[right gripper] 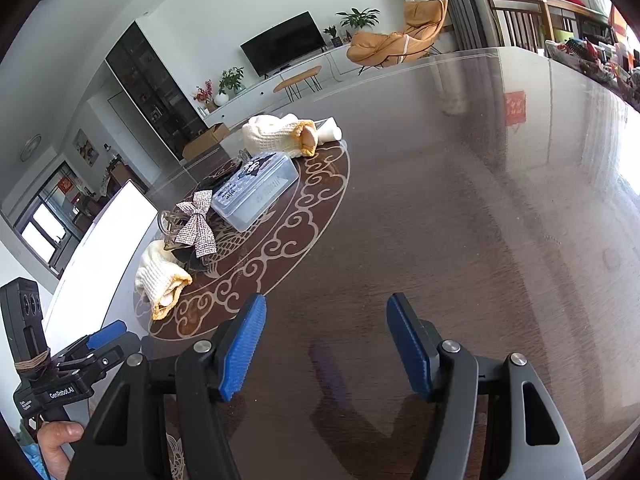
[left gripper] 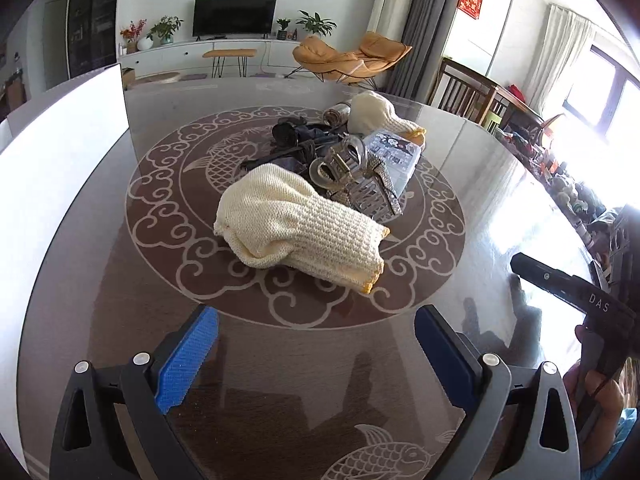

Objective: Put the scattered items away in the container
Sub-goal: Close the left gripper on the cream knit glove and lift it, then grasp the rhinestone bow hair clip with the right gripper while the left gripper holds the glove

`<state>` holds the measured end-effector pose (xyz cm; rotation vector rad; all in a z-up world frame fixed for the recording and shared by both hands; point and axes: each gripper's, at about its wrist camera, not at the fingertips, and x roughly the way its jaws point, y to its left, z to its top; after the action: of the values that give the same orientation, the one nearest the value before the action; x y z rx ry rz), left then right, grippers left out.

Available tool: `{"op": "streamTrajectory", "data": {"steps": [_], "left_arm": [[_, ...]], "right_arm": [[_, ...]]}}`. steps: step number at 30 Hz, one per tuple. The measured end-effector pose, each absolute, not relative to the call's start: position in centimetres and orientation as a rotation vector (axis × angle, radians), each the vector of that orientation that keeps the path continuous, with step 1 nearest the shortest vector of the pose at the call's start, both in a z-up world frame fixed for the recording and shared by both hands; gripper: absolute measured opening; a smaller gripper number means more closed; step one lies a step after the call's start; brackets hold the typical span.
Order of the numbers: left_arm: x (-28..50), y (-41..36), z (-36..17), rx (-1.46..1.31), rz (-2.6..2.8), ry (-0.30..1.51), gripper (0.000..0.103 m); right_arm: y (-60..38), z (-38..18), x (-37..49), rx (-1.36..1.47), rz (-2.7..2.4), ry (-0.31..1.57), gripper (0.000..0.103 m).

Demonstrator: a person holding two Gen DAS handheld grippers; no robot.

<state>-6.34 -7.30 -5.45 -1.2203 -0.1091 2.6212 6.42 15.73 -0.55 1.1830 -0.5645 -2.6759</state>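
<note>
Nearest us, our left gripper point(left gripper: 316, 354) hangs with its blue pads spread wide and nothing between them, and our right gripper point(right gripper: 326, 346) is likewise parted and empty, above the dark glossy patterned table point(right gripper: 460, 208). Beyond lies a cream knitted glove point(left gripper: 300, 226), then a sparkly silver bow clip point(right gripper: 200, 220), a clear plastic lidded box point(right gripper: 256, 190), and a second cream glove point(left gripper: 380, 114). A white container wall point(left gripper: 68, 136) stands at the table's left.

Television point(left gripper: 235, 15): centred on the far wall.
Orange lounge chair point(left gripper: 352, 58): right of the television — floor level.
Potted plants point(left gripper: 165, 29): flanking the television.
</note>
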Motion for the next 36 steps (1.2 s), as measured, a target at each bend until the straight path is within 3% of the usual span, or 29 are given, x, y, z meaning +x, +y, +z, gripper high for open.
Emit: {"op": "streamTrajectory", "data": {"steps": [5, 11, 12, 14, 23, 26, 28, 30, 32, 36], "left_arm": [[-9.7, -6.8, -3.6, -1.190, 2.767, -0.232, 0.100], [-13.4, -6.6, -6.6, -1.420, 2.777, -0.212, 0.099], [-13.0, -7.0, -6.8, -1.412, 2.769, -0.229, 0.085], [-11.7, -8.3, -6.9, -1.406, 2.748, -0.249, 0.071], [-10.9, -10.2, -6.1, -1.455, 2.726, -0.170, 0.072], [-11.6, -9.5, -6.5, -1.466, 2.774, -0.157, 0.085], [-12.0, -9.0, -7.2, -1.488, 2.787, -0.117, 0.084], [-11.5, -9.2, -7.3, -1.442, 2.792, -0.124, 0.068], [-11.0, -9.7, -7.1, -1.413, 2.779, -0.131, 0.058], [-9.7, -10.4, -6.6, -1.396, 2.732, -0.057, 0.053]], "right_arm": [[15.9, -0.6, 6.5, 1.176, -2.670, -0.579, 0.064], [16.2, -0.7, 6.4, 1.161, -2.654, -0.618, 0.064], [16.3, -0.7, 6.4, 1.157, -2.651, -0.626, 0.064], [16.5, -0.7, 6.5, 1.151, -2.645, -0.641, 0.064], [16.5, -0.7, 6.5, 1.149, -2.645, -0.644, 0.064], [16.5, -0.8, 6.4, 1.146, -2.641, -0.651, 0.064], [16.7, -0.7, 6.5, 1.143, -2.638, -0.659, 0.064], [16.7, -0.8, 6.5, 1.140, -2.634, -0.665, 0.064], [16.5, -0.7, 6.5, 1.131, -2.618, -0.652, 0.065], [12.0, 0.2, 5.0, 1.124, -2.482, -0.417, 0.065]]}}
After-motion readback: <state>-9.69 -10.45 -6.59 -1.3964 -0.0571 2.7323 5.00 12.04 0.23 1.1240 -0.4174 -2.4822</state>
